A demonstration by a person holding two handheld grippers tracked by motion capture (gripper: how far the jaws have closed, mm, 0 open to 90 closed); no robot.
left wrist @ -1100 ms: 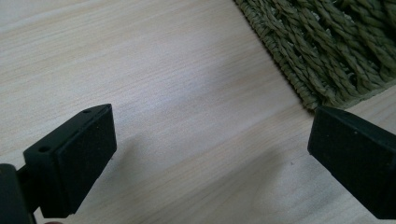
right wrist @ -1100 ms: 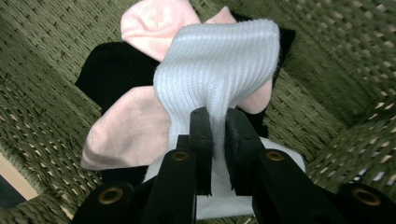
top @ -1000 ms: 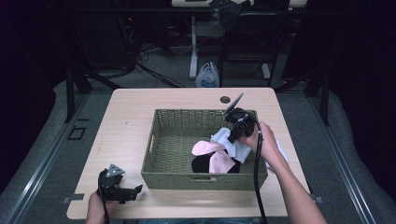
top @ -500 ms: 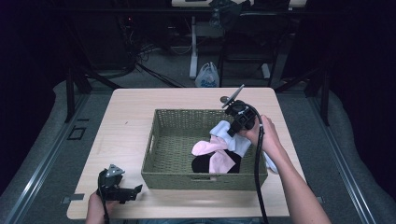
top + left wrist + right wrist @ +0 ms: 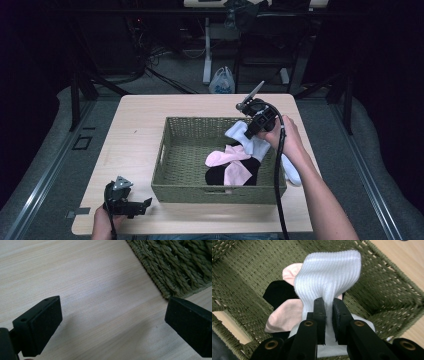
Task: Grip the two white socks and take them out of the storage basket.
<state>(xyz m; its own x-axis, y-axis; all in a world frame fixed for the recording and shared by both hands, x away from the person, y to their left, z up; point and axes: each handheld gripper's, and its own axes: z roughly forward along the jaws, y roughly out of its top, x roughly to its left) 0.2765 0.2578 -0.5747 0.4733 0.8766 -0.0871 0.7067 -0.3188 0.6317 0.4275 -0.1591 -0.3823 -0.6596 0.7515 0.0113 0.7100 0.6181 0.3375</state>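
Right gripper view, white sock (image 5: 329, 277) upright, fingers (image 5: 320, 315) clamped

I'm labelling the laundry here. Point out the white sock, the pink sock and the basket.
white sock (image 5: 329, 272), right gripper view, on its ribbed cuff above the jaws.
pink sock (image 5: 225, 157), high view, on its upper end.
basket (image 5: 190, 192), high view, on the near woven wall.
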